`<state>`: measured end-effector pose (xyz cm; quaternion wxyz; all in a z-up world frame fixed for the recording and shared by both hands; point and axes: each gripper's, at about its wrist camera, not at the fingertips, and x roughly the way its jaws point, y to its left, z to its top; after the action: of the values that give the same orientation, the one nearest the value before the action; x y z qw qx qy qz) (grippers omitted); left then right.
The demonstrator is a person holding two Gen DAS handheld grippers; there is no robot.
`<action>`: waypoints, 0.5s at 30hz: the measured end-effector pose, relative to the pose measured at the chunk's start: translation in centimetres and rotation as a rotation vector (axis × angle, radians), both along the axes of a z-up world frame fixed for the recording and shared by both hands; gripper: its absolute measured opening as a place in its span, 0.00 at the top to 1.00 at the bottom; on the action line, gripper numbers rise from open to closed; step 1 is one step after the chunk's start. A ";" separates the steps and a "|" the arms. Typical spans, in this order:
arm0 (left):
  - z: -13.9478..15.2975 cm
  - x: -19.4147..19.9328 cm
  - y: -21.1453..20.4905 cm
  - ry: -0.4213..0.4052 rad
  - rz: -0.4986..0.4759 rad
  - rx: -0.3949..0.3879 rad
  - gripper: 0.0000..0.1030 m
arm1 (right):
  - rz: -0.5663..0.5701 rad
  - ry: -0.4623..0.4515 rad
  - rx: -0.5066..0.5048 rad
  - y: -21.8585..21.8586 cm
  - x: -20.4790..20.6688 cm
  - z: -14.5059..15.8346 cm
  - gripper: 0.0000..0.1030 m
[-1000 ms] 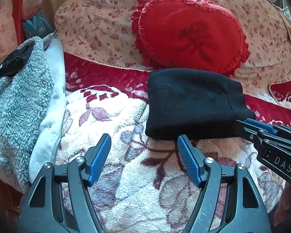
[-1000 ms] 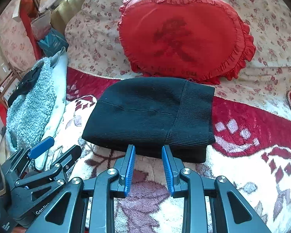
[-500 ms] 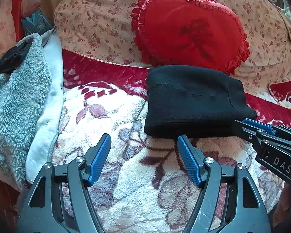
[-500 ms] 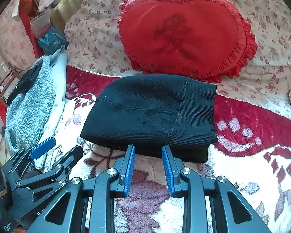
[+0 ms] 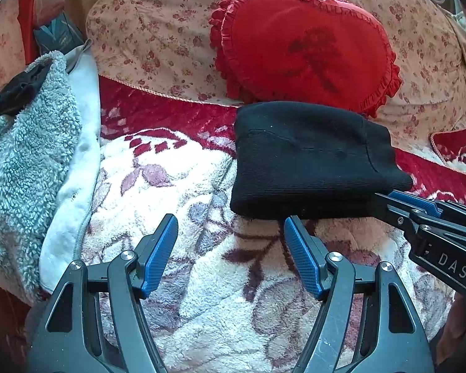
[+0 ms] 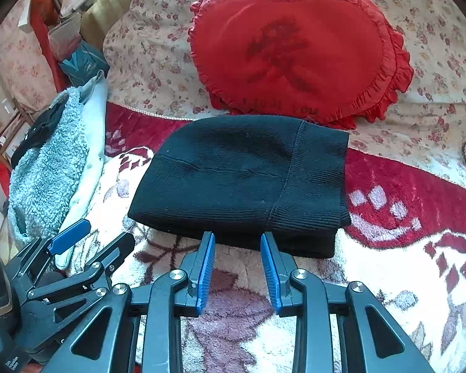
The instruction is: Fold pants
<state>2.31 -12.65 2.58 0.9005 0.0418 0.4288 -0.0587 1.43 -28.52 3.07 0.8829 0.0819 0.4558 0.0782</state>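
Observation:
The black knit pants lie folded into a compact rectangle on the floral fleece blanket, in front of the red cushion. They also show in the right wrist view. My left gripper is open and empty, just short of the stack's near left corner. My right gripper is open with a narrower gap and holds nothing, its tips at the stack's near edge. The right gripper also shows in the left wrist view, and the left gripper in the right wrist view.
A red heart-shaped ruffled cushion leans on a floral pillow behind the pants. A grey fleece garment with a white lining lies heaped at the left. Clutter stands past the bed's far left.
Both views have drawn back slightly from the pants. The folded stack lies where it was. Both grippers' openings are unchanged.

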 end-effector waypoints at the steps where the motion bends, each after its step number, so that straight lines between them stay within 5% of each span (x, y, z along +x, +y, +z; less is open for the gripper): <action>1: 0.0 0.0 0.0 -0.001 0.000 0.000 0.31 | 0.001 0.001 0.000 0.0 0.0 0.0 0.71; 15: 0.4 -0.7 -0.2 -0.006 0.001 -0.002 0.31 | 0.009 -0.004 0.000 0.5 -0.5 0.4 0.70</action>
<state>1.57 -12.81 2.93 0.9018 0.0408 0.4262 -0.0588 0.96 -28.00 3.50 0.8834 0.0798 0.4544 0.0821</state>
